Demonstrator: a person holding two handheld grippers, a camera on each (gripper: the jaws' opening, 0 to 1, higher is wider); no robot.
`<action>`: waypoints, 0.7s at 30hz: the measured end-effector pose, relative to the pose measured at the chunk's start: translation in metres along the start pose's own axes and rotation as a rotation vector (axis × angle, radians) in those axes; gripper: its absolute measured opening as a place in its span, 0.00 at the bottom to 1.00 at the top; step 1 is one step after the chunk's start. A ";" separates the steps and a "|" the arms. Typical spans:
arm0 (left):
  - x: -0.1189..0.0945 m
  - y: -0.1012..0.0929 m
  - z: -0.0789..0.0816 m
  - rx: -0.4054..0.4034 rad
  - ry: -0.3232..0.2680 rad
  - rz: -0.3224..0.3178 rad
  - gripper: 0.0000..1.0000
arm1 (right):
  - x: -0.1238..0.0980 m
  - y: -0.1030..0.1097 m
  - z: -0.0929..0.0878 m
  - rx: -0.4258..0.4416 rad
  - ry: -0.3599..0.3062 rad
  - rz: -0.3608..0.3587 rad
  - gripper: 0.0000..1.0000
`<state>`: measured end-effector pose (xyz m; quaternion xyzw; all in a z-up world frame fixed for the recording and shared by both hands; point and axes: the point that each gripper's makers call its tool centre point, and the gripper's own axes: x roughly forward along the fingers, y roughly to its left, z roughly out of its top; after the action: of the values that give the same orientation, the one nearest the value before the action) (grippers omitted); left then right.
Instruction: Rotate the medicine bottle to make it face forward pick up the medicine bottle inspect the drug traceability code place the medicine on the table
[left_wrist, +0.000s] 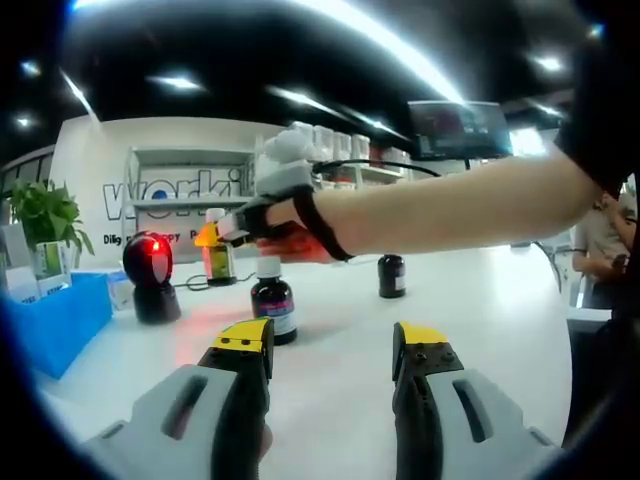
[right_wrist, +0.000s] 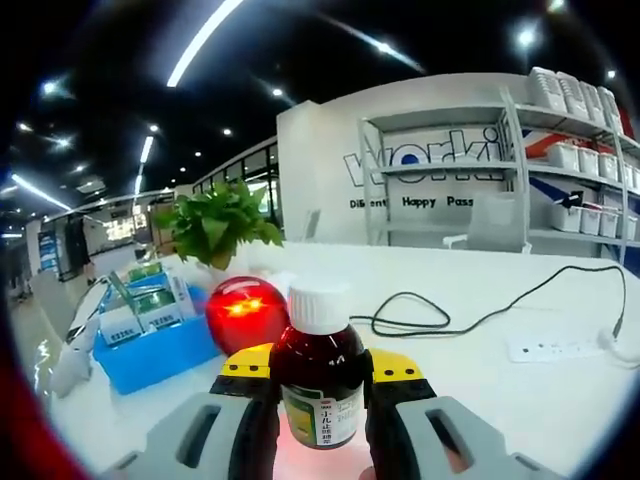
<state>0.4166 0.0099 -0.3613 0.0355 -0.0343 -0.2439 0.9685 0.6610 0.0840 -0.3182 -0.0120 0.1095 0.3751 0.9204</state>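
The white tabletop (left_wrist: 470, 300) runs wide, with shelving (right_wrist: 560, 170) behind its far edge. A blue bin (right_wrist: 160, 355) of cartons sits toward the left edge, a potted plant (right_wrist: 215, 225) behind it. Near that side stands the round scanner (right_wrist: 245, 312), glowing red.

The right gripper (right_wrist: 320, 415) is clamped on a brown bottle (right_wrist: 320, 385), white cap up, long axis upright, held off the tabletop just in front of the scanner. Its label faces the gripper's camera, away from the scanner window, as far as I can judge. In the left gripper view the same bottle (left_wrist: 217, 255) hangs beside the scanner (left_wrist: 150, 265), so the right gripper is the nearer tool by far; the scanner lies straight ahead of the bottle.

The left gripper (left_wrist: 330, 355) hovers low over the near edge, jaws apart, empty. Two more bottles stand mid-table: one (left_wrist: 272, 300) just ahead of its left jaw, another (left_wrist: 391, 276) further back.

A cable (right_wrist: 450, 310) trails toward the right edge.
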 end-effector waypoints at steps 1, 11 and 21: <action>0.000 0.000 0.000 0.001 0.000 -0.001 0.38 | 0.000 -0.001 0.000 0.002 -0.001 0.000 0.28; 0.000 0.000 0.000 0.002 0.001 -0.001 0.38 | -0.007 -0.008 0.002 0.016 -0.009 -0.007 0.28; 0.000 -0.001 -0.001 0.006 0.004 0.000 0.38 | -0.025 -0.015 0.028 0.016 -0.059 -0.006 0.28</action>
<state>0.4163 0.0093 -0.3619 0.0388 -0.0333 -0.2436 0.9685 0.6591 0.0586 -0.2868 0.0060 0.0850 0.3715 0.9245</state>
